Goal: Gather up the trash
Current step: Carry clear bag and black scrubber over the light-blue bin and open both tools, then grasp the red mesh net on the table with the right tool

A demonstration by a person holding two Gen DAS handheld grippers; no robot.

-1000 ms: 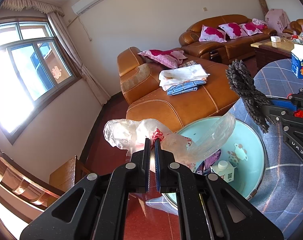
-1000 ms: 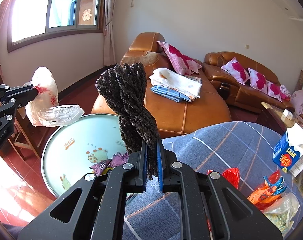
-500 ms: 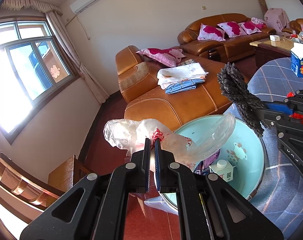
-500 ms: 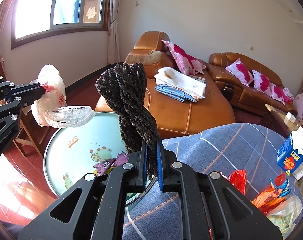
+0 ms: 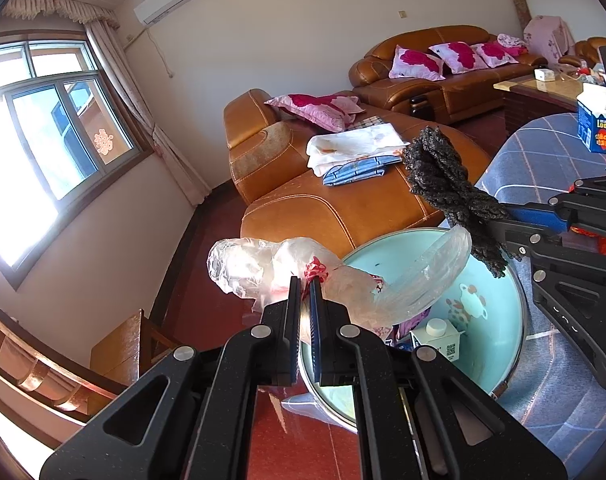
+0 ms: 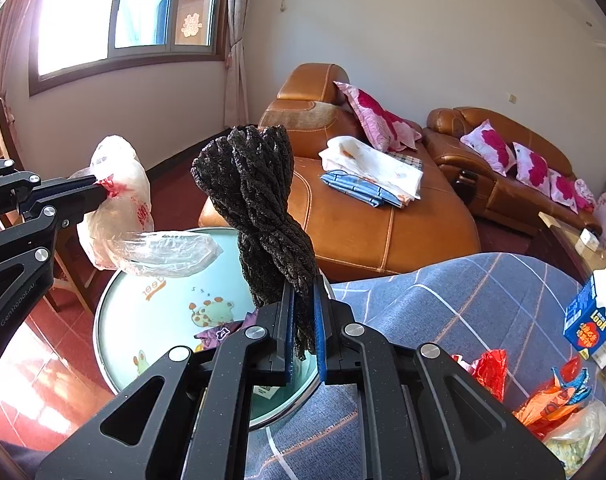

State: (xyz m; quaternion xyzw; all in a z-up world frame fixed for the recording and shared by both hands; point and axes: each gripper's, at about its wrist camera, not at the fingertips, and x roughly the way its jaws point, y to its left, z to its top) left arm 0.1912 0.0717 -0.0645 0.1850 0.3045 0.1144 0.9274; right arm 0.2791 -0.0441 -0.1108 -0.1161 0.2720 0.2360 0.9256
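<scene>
Rope bundle pinched in right tool, above basin.

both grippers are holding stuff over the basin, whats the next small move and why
Probably open the right gripper to drop the dark twisted bundle: it hangs above the teal basin, which already holds wrappers. The left gripper with the plastic bag sits nearer the rim.

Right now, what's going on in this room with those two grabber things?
A person is collecting trash with two handheld grippers. The left gripper is clamped on a crumpled plastic bag; the right gripper is clamped on a dark twisted rope bundle. Both hang over a light blue basin that already holds wrappers and a small carton.
</scene>
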